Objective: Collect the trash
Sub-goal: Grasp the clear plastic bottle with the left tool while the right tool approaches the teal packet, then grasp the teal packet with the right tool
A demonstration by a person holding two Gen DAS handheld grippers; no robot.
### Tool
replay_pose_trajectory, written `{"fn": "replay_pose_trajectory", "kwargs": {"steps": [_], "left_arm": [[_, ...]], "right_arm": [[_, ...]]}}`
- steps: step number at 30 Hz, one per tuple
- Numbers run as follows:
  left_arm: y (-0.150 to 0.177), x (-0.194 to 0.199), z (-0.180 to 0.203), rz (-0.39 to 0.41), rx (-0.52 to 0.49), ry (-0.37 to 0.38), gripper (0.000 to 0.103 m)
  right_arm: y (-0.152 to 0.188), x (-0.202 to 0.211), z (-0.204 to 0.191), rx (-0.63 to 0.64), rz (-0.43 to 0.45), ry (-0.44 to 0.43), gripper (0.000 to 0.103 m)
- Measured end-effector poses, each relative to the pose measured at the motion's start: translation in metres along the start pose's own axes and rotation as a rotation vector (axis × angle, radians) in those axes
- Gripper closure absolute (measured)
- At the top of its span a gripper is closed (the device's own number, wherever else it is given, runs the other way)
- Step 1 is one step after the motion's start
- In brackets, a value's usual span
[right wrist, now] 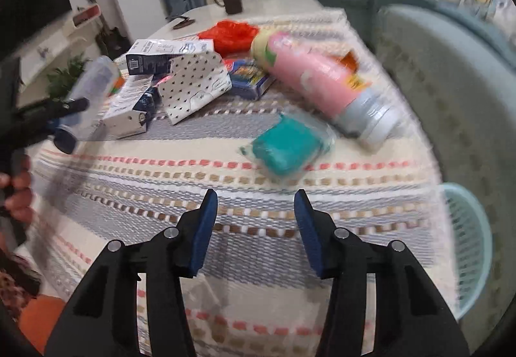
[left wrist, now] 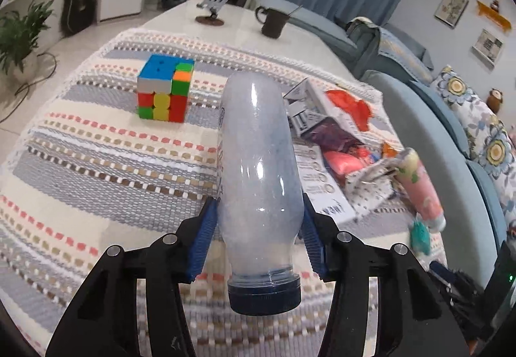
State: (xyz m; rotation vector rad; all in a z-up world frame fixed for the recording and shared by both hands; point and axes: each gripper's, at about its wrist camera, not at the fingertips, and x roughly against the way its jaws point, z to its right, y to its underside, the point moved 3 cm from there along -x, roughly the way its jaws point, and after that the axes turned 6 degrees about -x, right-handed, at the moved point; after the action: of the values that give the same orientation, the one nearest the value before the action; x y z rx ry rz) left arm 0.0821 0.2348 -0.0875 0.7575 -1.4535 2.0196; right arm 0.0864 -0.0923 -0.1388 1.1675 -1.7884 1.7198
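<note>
Clear plastic bottle (left wrist: 258,170) is sitting clamped in my left hand-held gripper (left wrist: 259,228) above the tabletop (left wrist: 96,163); my right hand-held gripper (right wrist: 255,228) is hanging unclenched and empty. Boxes (right wrist: 167,55), pink bottle (right wrist: 309,80), teal packet (right wrist: 287,147) are awaiting the basket (right wrist: 467,244).

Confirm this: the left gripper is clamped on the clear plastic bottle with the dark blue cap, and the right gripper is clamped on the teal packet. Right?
Half right. The left gripper grips the clear plastic bottle with the dark blue cap, but the right wrist view shows the right gripper empty, short of the teal packet.
</note>
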Motion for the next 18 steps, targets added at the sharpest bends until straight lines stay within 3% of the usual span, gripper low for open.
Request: {"fn": "replay_pose_trajectory", "kwargs": {"steps": [4, 8, 11, 18], "left_arm": [[0.0, 0.008, 0.006, 0.021, 0.002, 0.032, 0.054], [0.0, 0.009, 0.018, 0.032, -0.01, 0.064, 0.054], [0.002, 0.006, 0.026, 0.029, -0.022, 0.079, 0.054], [0.002, 0.006, 0.036, 0.051, -0.04, 0.109, 0.054]], "right_arm": [[-0.014, 0.004, 0.014, -0.074, -0.011, 0.001, 0.032], [-0.023, -0.014, 0.016, -0.137, -0.103, -0.098, 0.032], [-0.032, -0.032, 0.018, -0.153, -0.127, -0.059, 0.032], [-0.048, -0.061, 0.013, -0.182, -0.137, -0.064, 0.032]]}}
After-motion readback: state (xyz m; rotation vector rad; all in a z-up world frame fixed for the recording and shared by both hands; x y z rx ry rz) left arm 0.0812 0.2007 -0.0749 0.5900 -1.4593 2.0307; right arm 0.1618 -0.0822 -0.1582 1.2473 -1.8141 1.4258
